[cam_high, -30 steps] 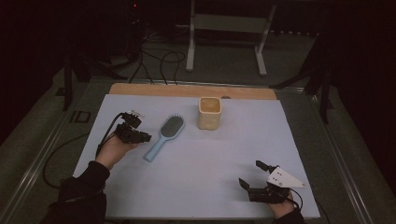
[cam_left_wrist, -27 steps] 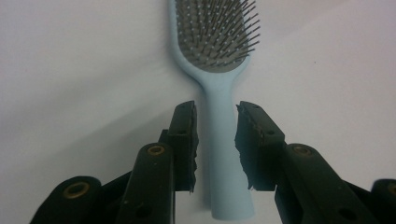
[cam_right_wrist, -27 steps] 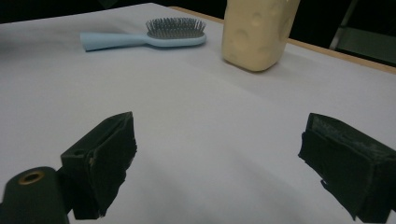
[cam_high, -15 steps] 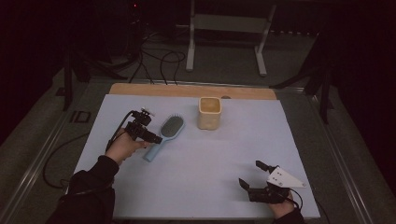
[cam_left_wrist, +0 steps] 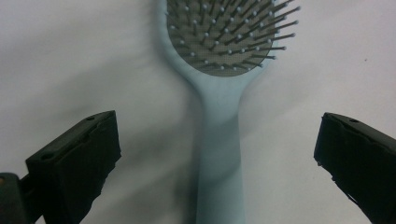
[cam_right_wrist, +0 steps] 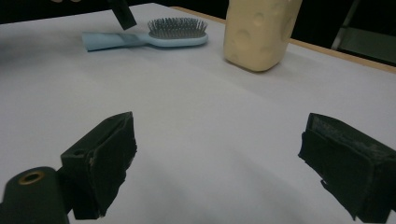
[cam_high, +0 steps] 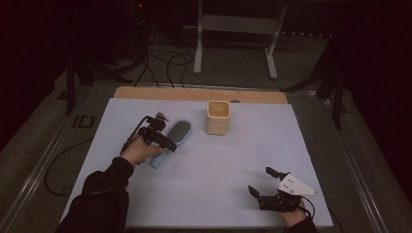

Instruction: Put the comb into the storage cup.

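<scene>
Just left of the cream cup point(cam_high: 218, 117), on the pale blue mat point(cam_high: 204, 194), lies the light blue hairbrush point(cam_high: 174, 136), bristles up. Its long axis runs slantwise: the head points toward the cup's near-left side, the handle trails away from the cup toward the person's left hand point(cam_high: 138, 151). The left gripper point(cam_high: 159, 138) hangs right over that handle. In the left gripper view the hairbrush point(cam_left_wrist: 219, 116) runs straight up the middle between the two black jaws, which have just been opening and now stand wide apart, one on each side of the handle and touching nothing. So the jaws already straddle the long axis crosswise; I judge the coming move needs only a descent and a squeeze on the handle. The right gripper point(cam_high: 265, 189) rests well away from the cup at the mat's near right corner, jaws spread and empty, with the hairbrush point(cam_right_wrist: 144, 36) far ahead of it.
</scene>
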The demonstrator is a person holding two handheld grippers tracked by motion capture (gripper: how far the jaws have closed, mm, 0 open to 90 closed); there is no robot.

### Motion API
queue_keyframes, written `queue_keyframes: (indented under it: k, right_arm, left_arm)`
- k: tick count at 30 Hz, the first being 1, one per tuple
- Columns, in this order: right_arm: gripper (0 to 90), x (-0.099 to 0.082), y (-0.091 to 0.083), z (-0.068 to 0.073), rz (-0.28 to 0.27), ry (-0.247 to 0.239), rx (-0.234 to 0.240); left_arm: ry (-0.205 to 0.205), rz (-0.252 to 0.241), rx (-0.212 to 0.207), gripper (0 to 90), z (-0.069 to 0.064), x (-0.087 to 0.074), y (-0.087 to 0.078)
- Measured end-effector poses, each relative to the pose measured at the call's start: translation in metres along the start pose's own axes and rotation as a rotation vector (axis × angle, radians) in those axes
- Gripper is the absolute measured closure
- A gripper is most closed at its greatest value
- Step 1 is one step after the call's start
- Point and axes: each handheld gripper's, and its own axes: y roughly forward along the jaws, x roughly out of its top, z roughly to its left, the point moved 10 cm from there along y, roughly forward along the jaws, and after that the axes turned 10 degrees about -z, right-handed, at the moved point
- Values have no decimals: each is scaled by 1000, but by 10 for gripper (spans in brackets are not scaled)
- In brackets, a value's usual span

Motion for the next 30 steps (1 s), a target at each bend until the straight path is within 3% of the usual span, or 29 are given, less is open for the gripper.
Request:
queue_keyframes:
  k: [6, 9, 17, 22, 27, 30]
  right_arm:
    - [100, 0, 0, 0, 1, 0, 1]
    - [100, 0, 0, 0, 0, 1, 1]
    - [100, 1, 0, 0, -3, 3, 0]
    - [100, 1, 0, 0, -3, 2, -3]
    - [100, 1, 0, 0, -3, 2, -3]
    - [100, 1, -1, 0, -4, 2, -4]
  left_arm:
    - [18, 44, 40, 34, 2, -1, 11]
    - [25, 49, 47, 88, 0, 0, 14]
    - [33, 74, 64, 378, -2, -1, 20]
    - [41, 86, 88, 508, -1, 1, 21]
    - [39, 100, 101, 515, -1, 1, 21]
    - [50, 111, 104, 577, -3, 0, 20]
